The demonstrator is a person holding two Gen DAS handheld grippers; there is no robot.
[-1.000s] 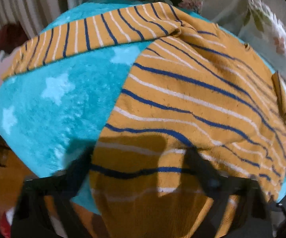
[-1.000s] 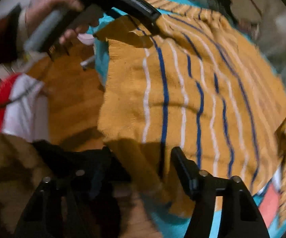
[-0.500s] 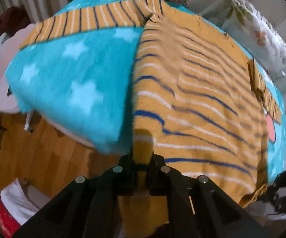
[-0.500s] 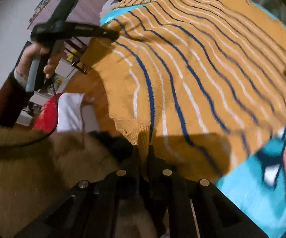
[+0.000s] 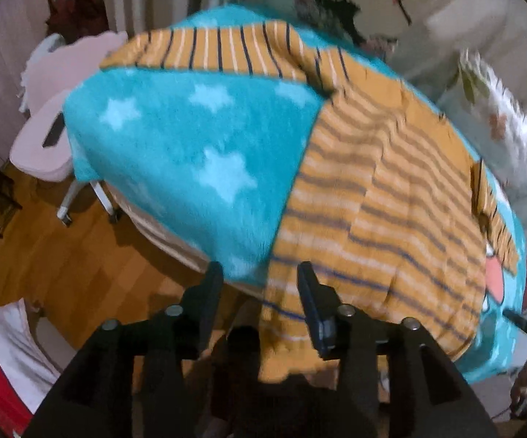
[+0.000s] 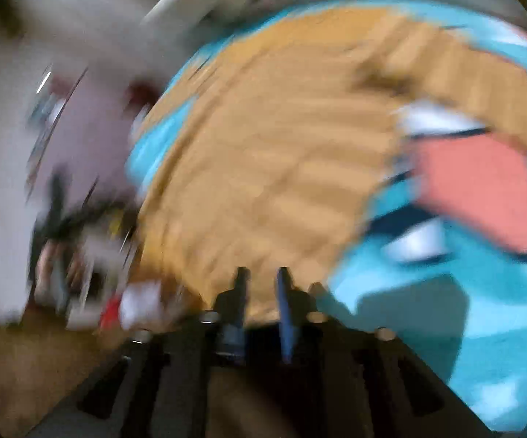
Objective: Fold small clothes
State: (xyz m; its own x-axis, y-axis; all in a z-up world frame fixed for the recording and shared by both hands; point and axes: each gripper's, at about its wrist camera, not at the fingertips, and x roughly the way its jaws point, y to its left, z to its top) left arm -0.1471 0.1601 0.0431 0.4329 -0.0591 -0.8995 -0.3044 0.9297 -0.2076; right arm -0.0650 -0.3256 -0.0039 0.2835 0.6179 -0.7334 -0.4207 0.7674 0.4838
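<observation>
An orange top with navy and white stripes [image 5: 391,189] lies spread on a turquoise star blanket [image 5: 197,153], one sleeve stretched out to the far left. Its hem hangs over the near edge. My left gripper [image 5: 260,284] is open, its fingers on either side of the hem corner, not clamping it. In the blurred right wrist view the same top [image 6: 281,153] fills the middle. My right gripper [image 6: 261,281] is open by a narrow gap at the top's near edge, with nothing between the fingers.
The blanket covers a bed above a wooden floor [image 5: 62,255]. A pink-white chair [image 5: 44,142] stands at the left. Red and white cloth [image 5: 0,357] lies on the floor. Pillows [image 5: 497,116] sit at the back right. A pink patch [image 6: 482,189] marks the blanket.
Both grippers were shut on the top's hem half a second ago; both have opened and let it go. The hem has dropped over the bed edge. The right view swings fast.
</observation>
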